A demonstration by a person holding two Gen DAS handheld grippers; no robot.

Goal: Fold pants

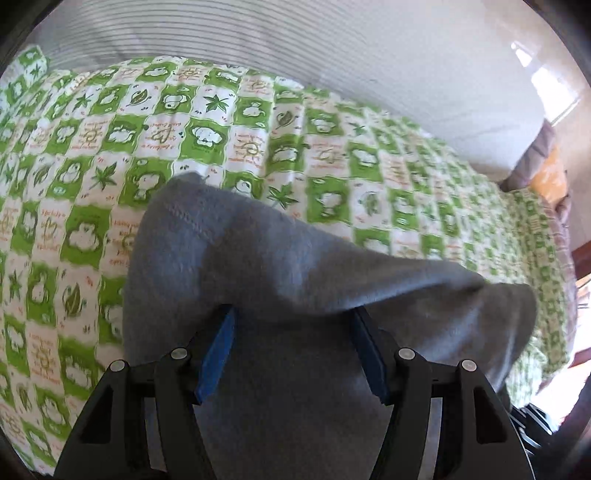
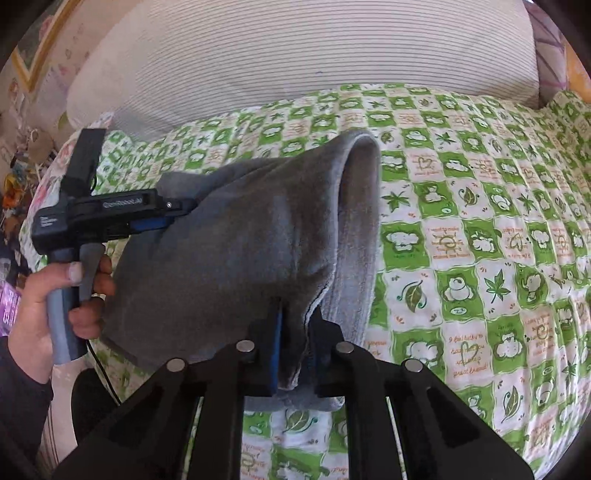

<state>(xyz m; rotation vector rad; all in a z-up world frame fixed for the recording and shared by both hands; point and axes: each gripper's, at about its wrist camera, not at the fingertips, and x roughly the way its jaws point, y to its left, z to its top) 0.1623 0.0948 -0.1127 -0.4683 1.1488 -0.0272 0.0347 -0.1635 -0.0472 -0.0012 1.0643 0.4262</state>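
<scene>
The grey fleece pants (image 2: pixel 240 240) hang lifted above the green-and-white checked bedspread (image 2: pixel 480 258). My right gripper (image 2: pixel 297 314) is shut on a folded edge of the pants, with cloth pinched between its blue pads. A person's hand (image 2: pixel 74 288) holds my left gripper (image 2: pixel 181 214) at the pants' left side. In the left wrist view the pants (image 1: pixel 258 258) drape over my left gripper (image 1: pixel 293 310). Its jaws stand wide apart with cloth lying loose between them. The cloth hides its fingertips.
A striped white bolster (image 2: pixel 295 55) lies along the far edge of the bed, also seen as the bolster (image 1: pixel 184 29). Orange and mauve bedding (image 1: pixel 546 177) sits at the bed's right end. Clutter shows beyond the bed's left edge (image 2: pixel 14 184).
</scene>
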